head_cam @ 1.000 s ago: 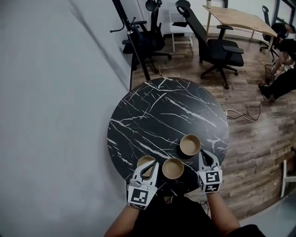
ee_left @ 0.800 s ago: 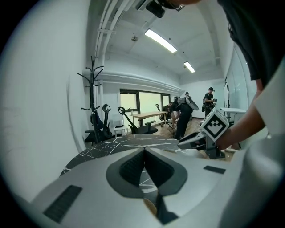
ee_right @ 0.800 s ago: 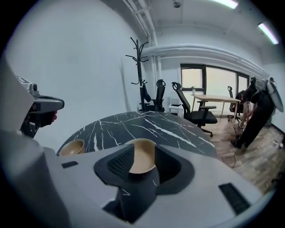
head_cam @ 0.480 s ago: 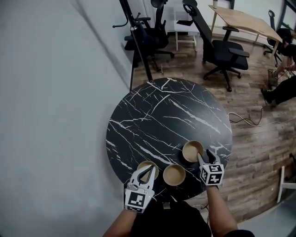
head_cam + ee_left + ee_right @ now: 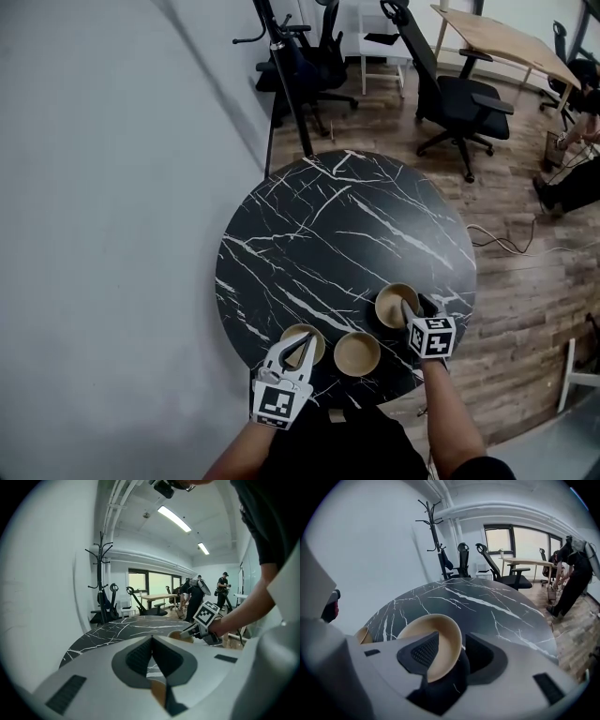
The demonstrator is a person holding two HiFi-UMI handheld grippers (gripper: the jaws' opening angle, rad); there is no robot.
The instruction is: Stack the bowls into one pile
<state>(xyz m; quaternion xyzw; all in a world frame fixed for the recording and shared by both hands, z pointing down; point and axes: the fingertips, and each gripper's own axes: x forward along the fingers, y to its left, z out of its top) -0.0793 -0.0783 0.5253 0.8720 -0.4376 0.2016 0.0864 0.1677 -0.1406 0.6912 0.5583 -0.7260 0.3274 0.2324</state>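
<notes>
Right hand-held gripper (image 5: 414,307) is hanging released at the near edge of the tabletop (image 5: 319,234), where three bowls (image 5: 357,353) are sitting apart. It is straddling the rim of the right bowl (image 5: 390,300), one jaw inside, one outside, jaws having just been opening and not yet pinching. I'd worry a shallow or skewed pinch is going to tip that bowl or nudge it off the edge. Left hand-held gripper (image 5: 306,343) is hovering clenched, empty, over the left bowl (image 5: 291,334).

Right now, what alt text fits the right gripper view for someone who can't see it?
The right gripper, jaws just opened, straddles the rim of a tan bowl on a black marble table, one jaw inside it. A second bowl peeks in at left.
</notes>
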